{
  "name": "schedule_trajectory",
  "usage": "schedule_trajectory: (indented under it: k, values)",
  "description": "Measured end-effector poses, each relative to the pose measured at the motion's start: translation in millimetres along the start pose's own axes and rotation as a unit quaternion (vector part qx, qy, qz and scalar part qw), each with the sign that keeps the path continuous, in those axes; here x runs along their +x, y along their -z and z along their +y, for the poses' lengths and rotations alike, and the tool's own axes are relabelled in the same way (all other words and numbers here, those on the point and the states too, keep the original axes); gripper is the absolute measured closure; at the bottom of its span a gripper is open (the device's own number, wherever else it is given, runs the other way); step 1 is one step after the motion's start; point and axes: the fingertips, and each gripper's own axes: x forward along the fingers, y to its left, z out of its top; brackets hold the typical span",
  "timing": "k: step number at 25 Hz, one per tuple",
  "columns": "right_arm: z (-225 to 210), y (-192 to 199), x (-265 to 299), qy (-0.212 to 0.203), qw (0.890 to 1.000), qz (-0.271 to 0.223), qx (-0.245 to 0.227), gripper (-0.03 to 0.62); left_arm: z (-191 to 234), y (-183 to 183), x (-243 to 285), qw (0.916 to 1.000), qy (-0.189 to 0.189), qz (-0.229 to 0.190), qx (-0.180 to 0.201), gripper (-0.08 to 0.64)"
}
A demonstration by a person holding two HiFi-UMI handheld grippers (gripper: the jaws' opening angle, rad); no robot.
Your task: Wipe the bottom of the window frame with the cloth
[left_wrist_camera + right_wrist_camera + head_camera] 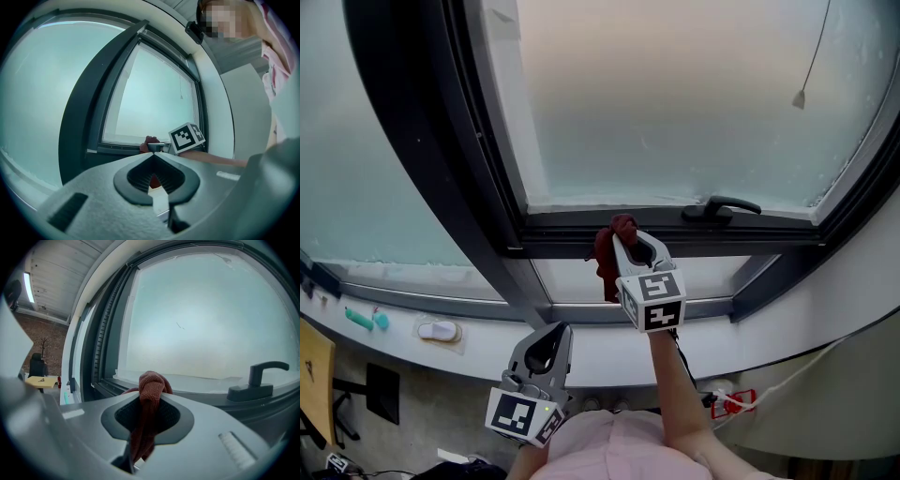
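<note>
Cloth (605, 264) clenched in right tongs (622, 238), seemingly touching window frame (694, 231); left tongs (553, 334) closed, empty.

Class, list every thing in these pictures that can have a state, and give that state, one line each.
right gripper: jaws shut on the cloth.
cloth: bunched, held at the bottom of the window frame.
left gripper: jaws shut, holding nothing.
window handle: lying level along the frame.
</note>
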Motion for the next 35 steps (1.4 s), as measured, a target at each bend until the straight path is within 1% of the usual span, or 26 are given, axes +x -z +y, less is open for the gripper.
schedule_trajectory:
  k: [15,35]
  values:
    - [-20,3,-11,0.009,1.000,-0.005,0.010,0.529,-10,0,7,1.0000,-0.002,-0.001,0.004,0.565]
    - [-70,8,-34,0.038,0.999,-0.009,0.033,0.529,-31,3,26,0.9999,0.011,0.001,0.000,0.565]
